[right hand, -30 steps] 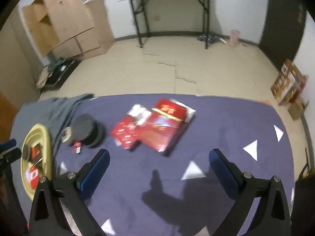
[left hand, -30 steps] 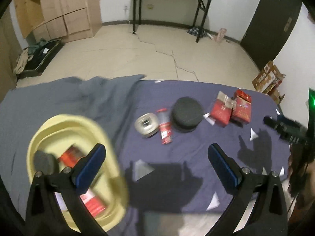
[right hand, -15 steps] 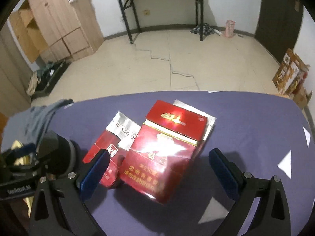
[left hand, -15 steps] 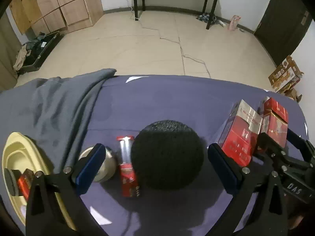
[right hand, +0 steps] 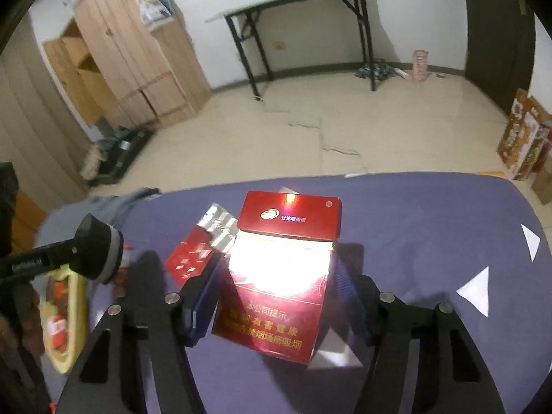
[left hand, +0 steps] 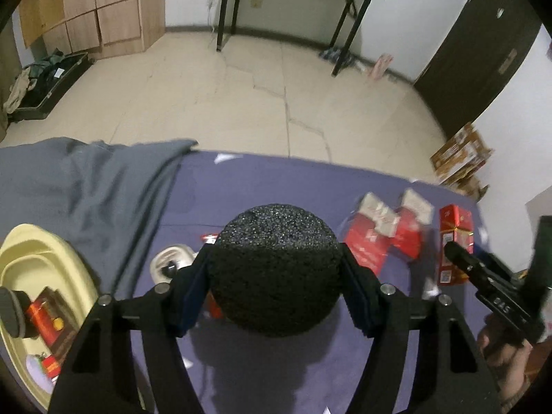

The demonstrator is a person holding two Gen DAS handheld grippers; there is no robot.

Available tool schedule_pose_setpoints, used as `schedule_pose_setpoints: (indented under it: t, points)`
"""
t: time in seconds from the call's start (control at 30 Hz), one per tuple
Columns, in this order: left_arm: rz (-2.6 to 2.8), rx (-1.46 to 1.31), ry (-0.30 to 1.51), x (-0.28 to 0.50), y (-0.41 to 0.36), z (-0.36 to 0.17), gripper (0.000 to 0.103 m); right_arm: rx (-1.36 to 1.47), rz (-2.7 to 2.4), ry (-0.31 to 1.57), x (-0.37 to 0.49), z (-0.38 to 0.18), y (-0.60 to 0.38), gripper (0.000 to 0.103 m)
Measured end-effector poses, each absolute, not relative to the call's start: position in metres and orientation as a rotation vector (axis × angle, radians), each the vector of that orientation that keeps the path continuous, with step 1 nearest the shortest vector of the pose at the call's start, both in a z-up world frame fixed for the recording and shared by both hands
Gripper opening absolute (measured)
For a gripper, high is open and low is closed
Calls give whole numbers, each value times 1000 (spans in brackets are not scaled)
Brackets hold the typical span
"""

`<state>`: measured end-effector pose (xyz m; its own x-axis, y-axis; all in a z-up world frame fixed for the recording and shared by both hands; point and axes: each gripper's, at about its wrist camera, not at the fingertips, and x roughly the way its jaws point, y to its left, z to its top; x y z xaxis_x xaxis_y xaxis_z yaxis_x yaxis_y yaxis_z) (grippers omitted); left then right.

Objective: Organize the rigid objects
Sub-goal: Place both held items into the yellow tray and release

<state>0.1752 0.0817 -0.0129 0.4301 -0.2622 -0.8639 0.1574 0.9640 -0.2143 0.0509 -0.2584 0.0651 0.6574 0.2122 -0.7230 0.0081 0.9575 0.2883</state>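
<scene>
Black foam puck [left hand: 274, 270] (light, compressible) sits clamped across its sides by left gripper [left hand: 274, 277]; right gripper [right hand: 272, 296] pinches the stiff, glossy red carton [right hand: 281, 276] at its flanks.

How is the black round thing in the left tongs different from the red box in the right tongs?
The black round puck is a disc with a rough, matte, speckled face; the red box is rectangular and glossy, flaring under the light. The puck bears no markings, while the box carries gold printed text and a logo. Both sit gripped between their tongs, left tongs and right tongs, above the purple cloth.
</scene>
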Motion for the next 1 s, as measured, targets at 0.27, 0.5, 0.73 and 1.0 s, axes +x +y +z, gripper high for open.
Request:
schedule_pose_setpoints:
  t: [0.27, 0.5, 0.73, 1.0]
  points:
    - [-211, -152, 1013, 121, 172, 58, 69, 142, 207, 814, 8, 104, -242, 61]
    - [-29, -84, 1019, 61, 299, 85, 69, 17, 539, 825, 9, 152, -94, 60]
    - [73, -113, 1184, 38, 378, 6, 69, -152, 759, 981, 33, 92, 64, 60]
    - [84, -162, 1245, 56, 398, -74, 70, -180, 776, 1067, 83, 33, 140, 60]
